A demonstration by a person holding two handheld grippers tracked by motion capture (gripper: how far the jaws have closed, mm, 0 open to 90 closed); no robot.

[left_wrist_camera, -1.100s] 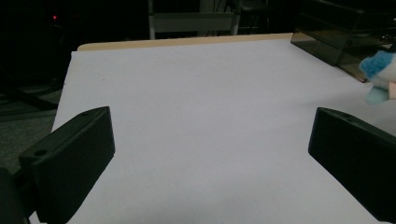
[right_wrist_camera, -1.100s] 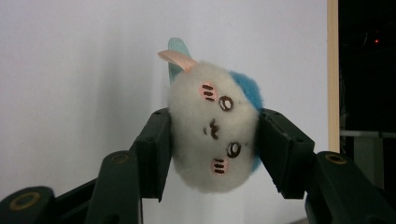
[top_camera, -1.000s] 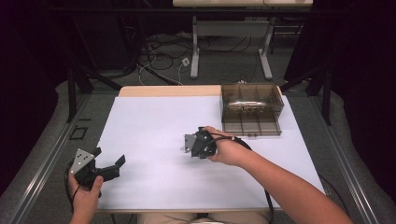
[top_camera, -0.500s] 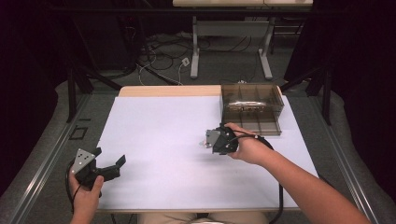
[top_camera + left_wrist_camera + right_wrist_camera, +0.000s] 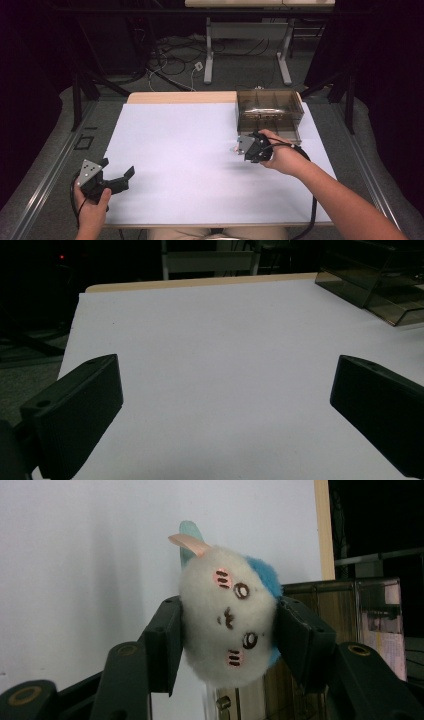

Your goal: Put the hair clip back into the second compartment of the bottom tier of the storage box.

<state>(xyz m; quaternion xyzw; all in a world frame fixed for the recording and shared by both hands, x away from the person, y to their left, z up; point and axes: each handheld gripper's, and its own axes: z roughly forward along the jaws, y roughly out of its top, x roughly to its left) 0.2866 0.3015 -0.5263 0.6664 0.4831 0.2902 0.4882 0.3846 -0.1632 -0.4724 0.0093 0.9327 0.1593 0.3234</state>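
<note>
White and fluffy, a small plush toy [image 5: 227,625] with a stitched face, pink cheeks, a blue patch at the back of its head and a pink and a pale green ear is squeezed between the two black jaws of the right gripper [image 5: 227,630], which press on both its sides. In the high view the right gripper [image 5: 248,146] is held just above the white desk [image 5: 190,150], right in front of a smoky translucent plastic organizer box [image 5: 269,111] with compartments that stands at the desk's far right corner. A black cable runs from the gripper along the person's right forearm. The left gripper [image 5: 114,181] rests low at the near left corner of the desk, well apart from the toy and the box; its jaws stand wide open with bare white desk between them, as the left gripper view shows. In that view the box [image 5: 380,285] lies far off at the upper right.
</note>
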